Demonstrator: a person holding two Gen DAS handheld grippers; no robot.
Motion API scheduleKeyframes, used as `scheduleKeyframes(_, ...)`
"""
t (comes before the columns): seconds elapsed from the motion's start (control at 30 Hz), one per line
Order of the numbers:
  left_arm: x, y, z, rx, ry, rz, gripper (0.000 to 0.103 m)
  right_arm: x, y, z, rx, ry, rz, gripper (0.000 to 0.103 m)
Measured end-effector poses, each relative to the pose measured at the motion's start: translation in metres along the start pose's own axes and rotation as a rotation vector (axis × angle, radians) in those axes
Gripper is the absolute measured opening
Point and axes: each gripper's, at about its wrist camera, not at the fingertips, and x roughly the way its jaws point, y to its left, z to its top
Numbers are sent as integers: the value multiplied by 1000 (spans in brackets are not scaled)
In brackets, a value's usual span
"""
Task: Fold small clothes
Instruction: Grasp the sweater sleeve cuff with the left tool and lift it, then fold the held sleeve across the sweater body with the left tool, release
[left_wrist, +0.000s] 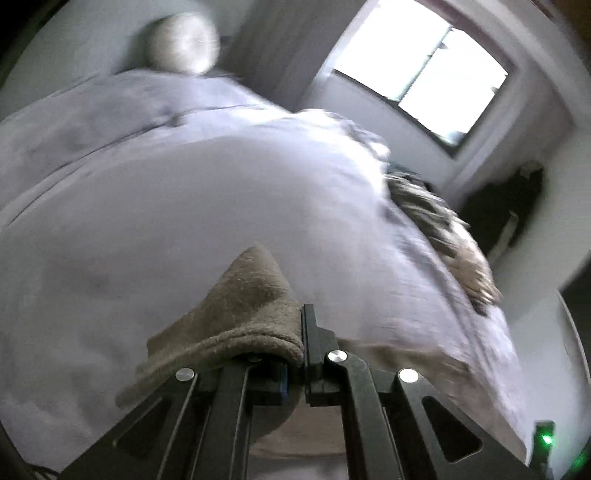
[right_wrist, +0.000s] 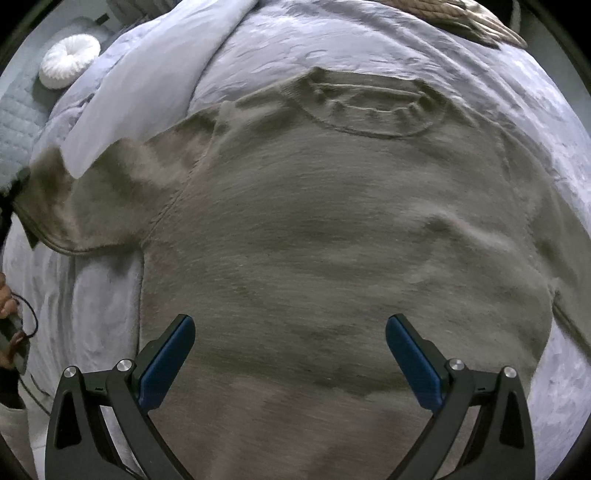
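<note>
The brown knit sweater (right_wrist: 332, 236) lies flat on the bed (right_wrist: 535, 110), its front up and the neck away from the camera, on a pale lilac cover. The left gripper (left_wrist: 301, 354) has its fingers pressed together, pinching a fold of the sweater's edge. The right gripper (right_wrist: 290, 332) hangs over the body of the sweater with its fingers spread wide, holding nothing. A round white cushion (right_wrist: 70, 61) rests near the head of the bed.

The left hand-held gripper (left_wrist: 295, 354) has its jaws clamped together, angled downward. The right hand-held gripper (right_wrist: 290, 354) points steeply down, jaws spread wide with nothing between them.
</note>
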Motion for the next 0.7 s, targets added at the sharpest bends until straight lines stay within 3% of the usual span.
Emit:
scheduleKeyframes(0.13, 14, -81, -3, 127, 24, -130, 6, -11, -29, -3, 57, -26, 4, 103)
scheduleKeyframes(0.23, 34, -146, -23, 245, 77, -208, 6, -18, -58, -8, 111, -43, 0, 103)
scheduleKeyframes(0.4, 77, -227, -79, 360, 252, -289, 6, -22, -105, -16, 205, -51, -13, 103)
scheduleKeyframes(0.53, 109, -263, -143, 476, 385, -221, 6, -19, -138, -29, 266, -44, -34, 103)
scheduleKeyframes(0.67, 123, -265, -192, 570, 466, -135, 7, -14, -164, -39, 306, -30, -48, 103)
scheduleKeyframes(0.7, 128, -264, -199, 592, 473, -105, 17, -13, -168, -39, 310, -29, -48, 103)
